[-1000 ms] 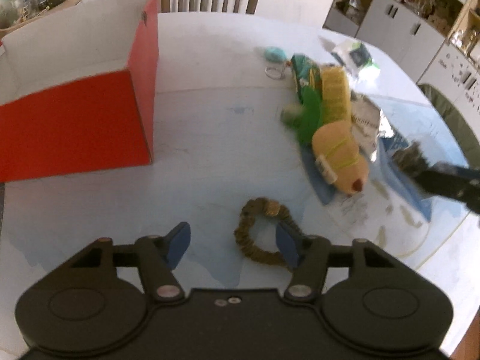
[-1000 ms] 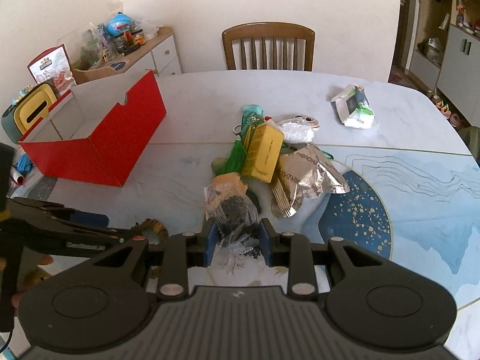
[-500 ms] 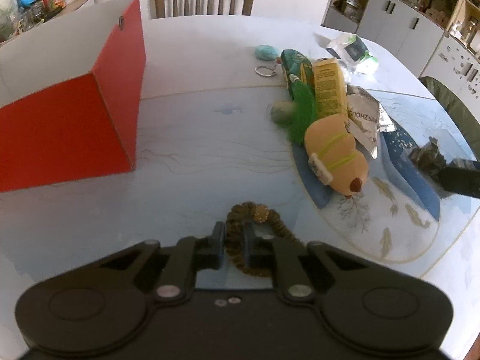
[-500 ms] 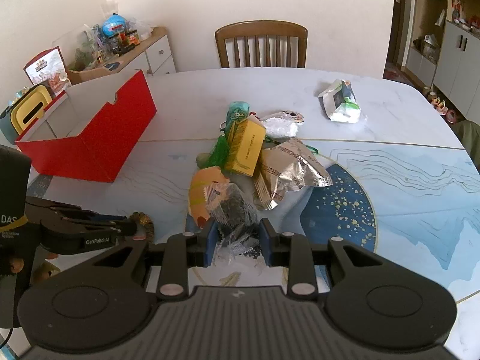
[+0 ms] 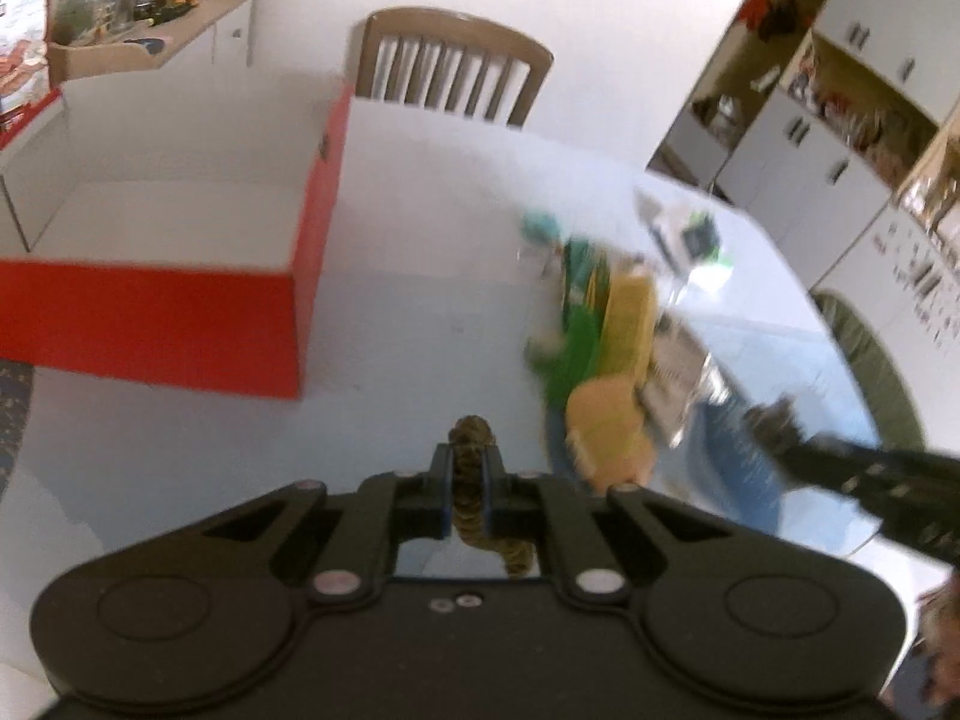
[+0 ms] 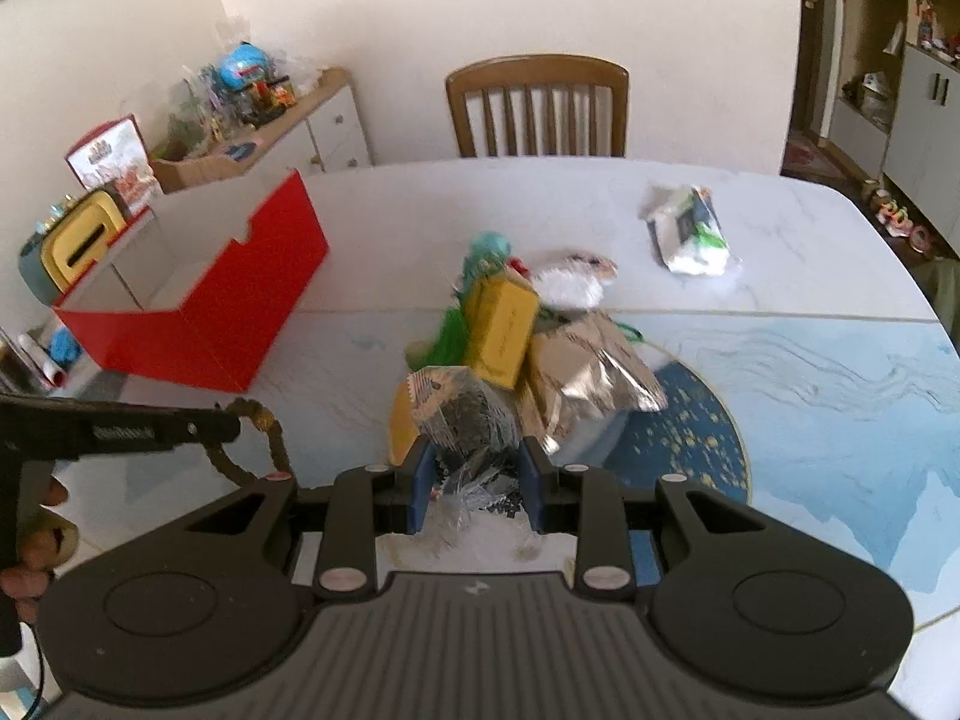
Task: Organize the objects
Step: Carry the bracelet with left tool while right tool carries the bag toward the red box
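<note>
Two items are lifted, the left gripper clamped on a scrunchie, the right gripper on a packet, while the box looks empty and a pile waits.

Apparently bare table beside red box

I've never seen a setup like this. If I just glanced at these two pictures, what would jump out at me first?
Probably the big red box, open-topped, on the left side of the pale table. Next, the colourful heap in the middle: a yellow carton lying against a silver foil bag. Closest to the cameras, each pair of black fingers grips something: the left gripper pinches an olive-brown scrunchie, and the right gripper clamps a crinkly clear packet.
</note>
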Demonstrator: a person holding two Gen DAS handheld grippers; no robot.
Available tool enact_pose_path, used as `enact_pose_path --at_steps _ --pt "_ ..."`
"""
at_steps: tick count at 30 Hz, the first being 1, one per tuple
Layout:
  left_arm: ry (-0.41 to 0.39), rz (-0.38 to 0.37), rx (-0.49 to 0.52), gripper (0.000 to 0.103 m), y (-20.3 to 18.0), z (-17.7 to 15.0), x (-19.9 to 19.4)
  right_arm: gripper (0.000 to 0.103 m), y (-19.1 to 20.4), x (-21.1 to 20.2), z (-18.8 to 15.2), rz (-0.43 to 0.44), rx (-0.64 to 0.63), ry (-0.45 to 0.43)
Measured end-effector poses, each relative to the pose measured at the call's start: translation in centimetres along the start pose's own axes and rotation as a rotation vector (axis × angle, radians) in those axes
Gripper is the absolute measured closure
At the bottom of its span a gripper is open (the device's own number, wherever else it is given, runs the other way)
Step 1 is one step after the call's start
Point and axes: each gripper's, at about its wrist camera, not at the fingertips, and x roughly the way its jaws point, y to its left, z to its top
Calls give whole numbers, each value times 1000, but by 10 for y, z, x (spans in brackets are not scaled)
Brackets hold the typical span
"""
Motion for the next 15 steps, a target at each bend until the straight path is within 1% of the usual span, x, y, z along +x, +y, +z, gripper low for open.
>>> enact_pose_path --at_steps 4,7,9,15 --pt "-40 1 -13 97 7 21 -30 73 14 1 17 29 -16 2" --pt "-67 16 -7 97 15 33 -48 73 30 1 32 54 -30 -6" --pt "-74 17 -8 97 24 42 -57 73 42 2 42 69 -35 -12" --pt "-99 71 -9 97 55 61 -74 73 88 10 73 98 -57 -26"
